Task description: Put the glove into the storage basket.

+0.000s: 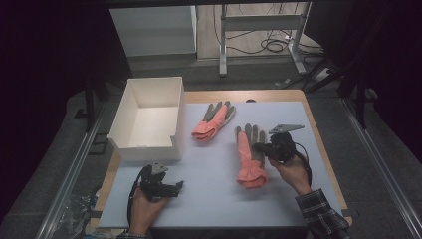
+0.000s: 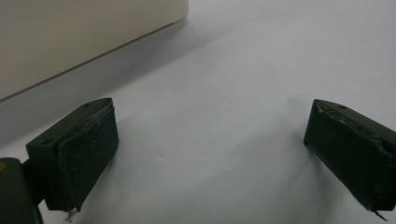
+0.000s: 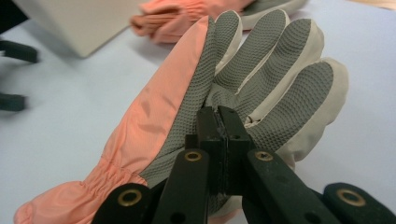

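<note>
Orange-and-grey glove (image 3: 219, 88) pinched at the palm by right gripper (image 3: 219, 122), left gripper (image 2: 210, 144) spread wide over bare white tabletop (image 2: 233, 70), beside white box (image 1: 149, 117), 2nd glove (image 1: 213, 121) well apart.

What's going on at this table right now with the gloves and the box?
A person holds a claw in each hand. The right claw is shut on the palm of the nearer glove, pinching its grey grip fabric near the base of the fingers. The second glove lies farther back on the table, beside the open white box. The left claw is open over bare tabletop near the box, with nothing between its jaws.
</note>
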